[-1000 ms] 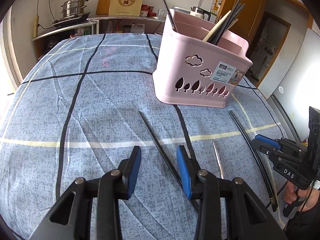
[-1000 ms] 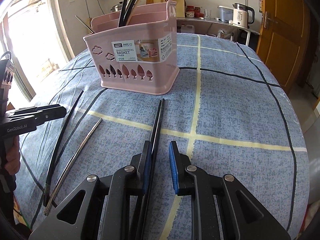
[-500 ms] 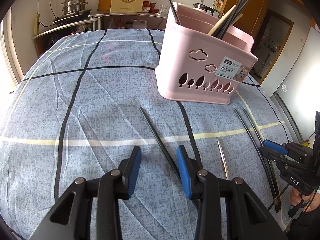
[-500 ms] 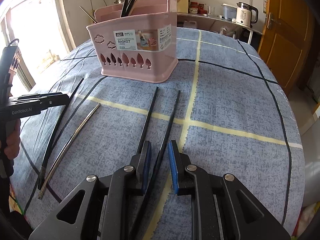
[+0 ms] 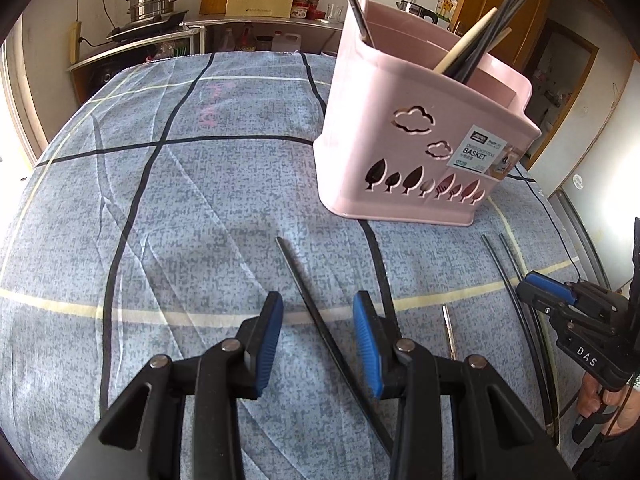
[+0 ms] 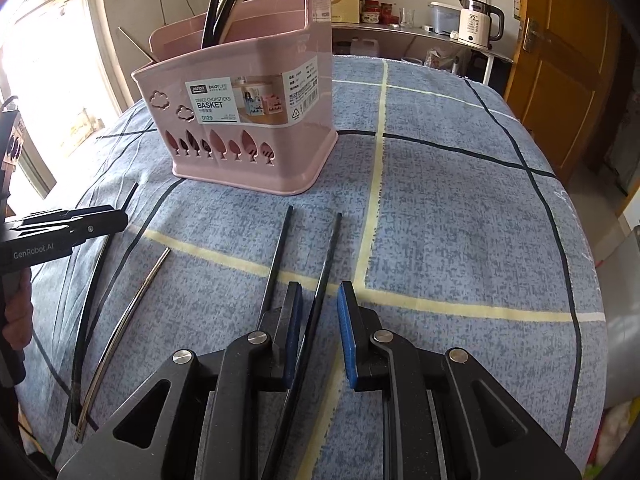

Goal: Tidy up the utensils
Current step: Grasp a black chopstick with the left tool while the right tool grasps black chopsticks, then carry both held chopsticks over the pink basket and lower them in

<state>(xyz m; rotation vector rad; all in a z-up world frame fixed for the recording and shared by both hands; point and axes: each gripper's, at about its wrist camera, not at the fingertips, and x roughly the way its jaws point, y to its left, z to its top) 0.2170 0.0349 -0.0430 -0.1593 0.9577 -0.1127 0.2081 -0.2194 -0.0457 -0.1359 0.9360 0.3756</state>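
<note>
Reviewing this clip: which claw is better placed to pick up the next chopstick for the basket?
Right, probably. The right claw is open, low over the cloth, with a black chopstick running between its fingers. The left claw also straddles a black chopstick but looks wider open. Either suits; the pink basket stands ahead.

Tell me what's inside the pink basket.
The pink basket holds several dark chopsticks and a pale wooden one in one compartment, and a metal one at another corner. Its walls hide their lower ends and the basket's floor.
</note>
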